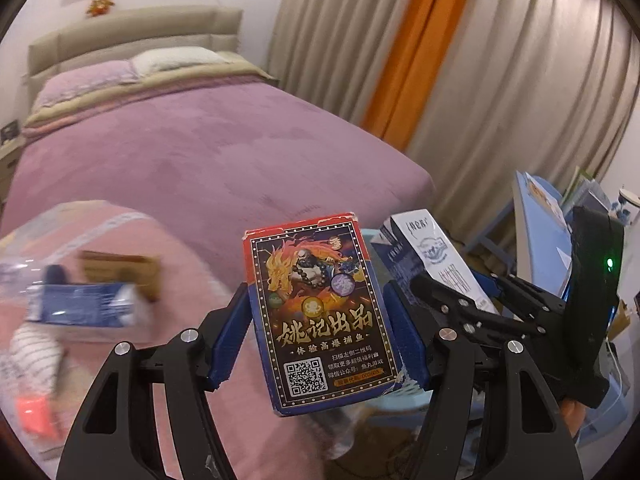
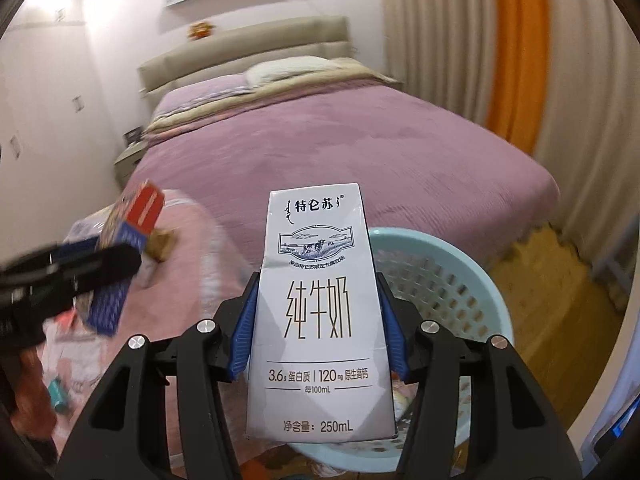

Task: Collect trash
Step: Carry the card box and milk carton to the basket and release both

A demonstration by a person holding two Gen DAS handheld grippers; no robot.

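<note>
The card box (image 1: 320, 312), printed dark with a red top flap and a QR code, stands nearly upright between the blue pads of the left claw (image 1: 320, 332); both pads press its side faces, so this claw is clamped on it. The milk carton (image 2: 320, 312), white with a cow emblem, stands upright in the right claw (image 2: 318, 320), whose blue pads press its two narrow sides in a firm grip.

In the right wrist view the carton is held in front of and above the laundry basket (image 2: 452, 280), a pale blue round container with a perforated wall. Small items lie on the basket floor; what they are cannot be told. In the left wrist view the right claw with its carton appears just beside the card box, on its right.

Left of both claws, a pink cloth (image 2: 188, 248) over the bed foot carries blurred clutter, including a brown box (image 1: 120, 272) and a clear plastic bag (image 1: 60, 280). The bed (image 1: 200, 152) behind has a purple cover; beige and orange curtains (image 1: 440, 60) hang to its right
</note>
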